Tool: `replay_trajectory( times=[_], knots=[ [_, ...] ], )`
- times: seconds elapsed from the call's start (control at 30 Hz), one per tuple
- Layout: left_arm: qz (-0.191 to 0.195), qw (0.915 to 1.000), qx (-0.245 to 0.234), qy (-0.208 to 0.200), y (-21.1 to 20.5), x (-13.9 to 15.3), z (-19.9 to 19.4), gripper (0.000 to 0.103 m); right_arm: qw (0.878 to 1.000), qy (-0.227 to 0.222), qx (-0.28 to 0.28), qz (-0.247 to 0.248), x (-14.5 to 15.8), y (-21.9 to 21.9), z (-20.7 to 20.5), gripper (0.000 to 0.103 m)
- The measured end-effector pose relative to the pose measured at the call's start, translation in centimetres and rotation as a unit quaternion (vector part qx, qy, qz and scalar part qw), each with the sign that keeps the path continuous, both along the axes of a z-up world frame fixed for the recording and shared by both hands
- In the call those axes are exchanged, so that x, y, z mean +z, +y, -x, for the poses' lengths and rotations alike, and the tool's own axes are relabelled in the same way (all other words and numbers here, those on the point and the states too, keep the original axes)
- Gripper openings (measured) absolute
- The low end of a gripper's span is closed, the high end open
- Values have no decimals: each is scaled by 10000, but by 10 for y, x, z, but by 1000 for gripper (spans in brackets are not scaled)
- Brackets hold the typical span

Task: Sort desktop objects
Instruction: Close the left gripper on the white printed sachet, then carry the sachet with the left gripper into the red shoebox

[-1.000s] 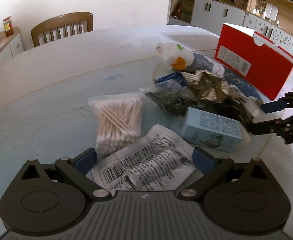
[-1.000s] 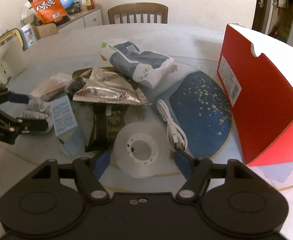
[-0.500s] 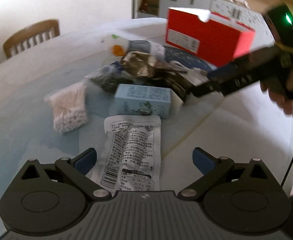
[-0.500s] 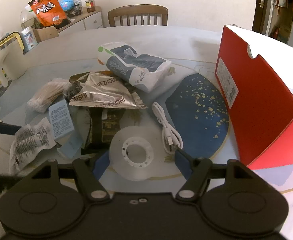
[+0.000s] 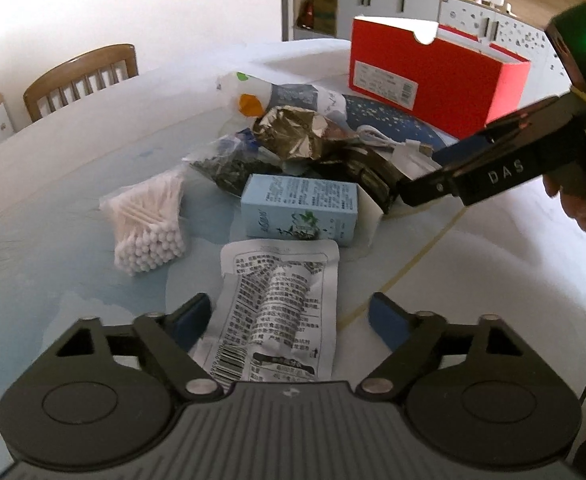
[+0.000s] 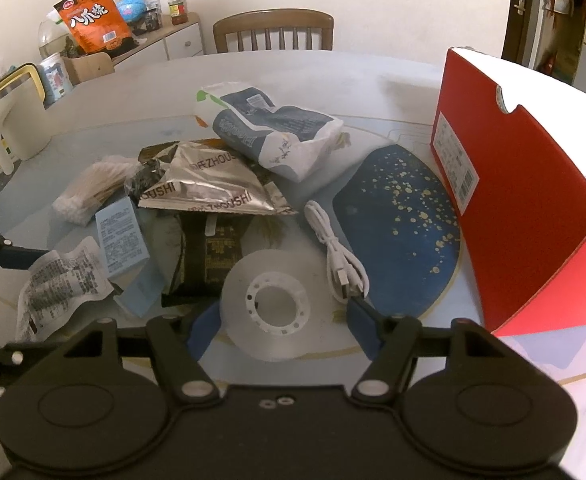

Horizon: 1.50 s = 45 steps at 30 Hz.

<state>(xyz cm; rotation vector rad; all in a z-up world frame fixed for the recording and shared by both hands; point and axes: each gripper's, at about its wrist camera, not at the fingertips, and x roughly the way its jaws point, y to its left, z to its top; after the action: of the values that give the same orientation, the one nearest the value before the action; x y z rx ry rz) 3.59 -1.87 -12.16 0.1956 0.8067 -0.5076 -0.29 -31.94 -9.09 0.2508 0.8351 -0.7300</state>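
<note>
The left gripper (image 5: 291, 316) sits low over the table (image 5: 53, 208), jaws apart around the near end of a white printed sachet (image 5: 281, 312). They have just been closing in, with the left blue pad at the sachet's edge and the right pad clearly off it, so no squeeze on it. Straight ahead of those fingers, past the sachet's far end, lies a pale blue carton (image 5: 301, 210) on its side. Ahead and to the left, a clear bag of cotton swabs (image 5: 149, 220). Beyond the carton the pile rises: a crumpled silver foil bag (image 5: 293, 136), and a white and blue pouch (image 5: 289, 98) behind it. Far ahead on the right stands the open red box (image 5: 433, 80).

Over to the right gripper (image 6: 283, 320): jaws also apart, and they too have just been narrowing, with a roll of clear tape (image 6: 273, 304) lying flat between the blue pads. The left pad is right against the roll, the right pad just beside it; whether they press I cannot tell. Just ahead of the right finger lies a coiled white cable (image 6: 339, 252), touching the edge of a dark blue speckled mat (image 6: 401, 224). A dark packet (image 6: 213, 252) lies ahead of the left finger.
</note>
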Motion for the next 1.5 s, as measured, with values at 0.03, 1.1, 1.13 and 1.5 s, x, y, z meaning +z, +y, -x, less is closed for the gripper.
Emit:
replay_trajectory(
  times=[0.03, 1.1, 1.13, 1.5],
  knots=[
    [3, 10000, 30, -15, 0, 0, 0, 78, 10000, -8, -15, 3, 0, 1, 0, 64],
    [363, 9981, 488, -38, 13, 38, 16, 59, 9991, -92, -296, 298, 38, 35, 9, 58],
    [399, 9980, 483, -51, 14, 42, 17, 59, 9989, -109, -315, 322, 42, 36, 10, 58],
    [496, 9980, 301, -253, -1, 88, 17, 59, 9964, -421, -554, 476, 86, 40, 33, 58]
  ],
)
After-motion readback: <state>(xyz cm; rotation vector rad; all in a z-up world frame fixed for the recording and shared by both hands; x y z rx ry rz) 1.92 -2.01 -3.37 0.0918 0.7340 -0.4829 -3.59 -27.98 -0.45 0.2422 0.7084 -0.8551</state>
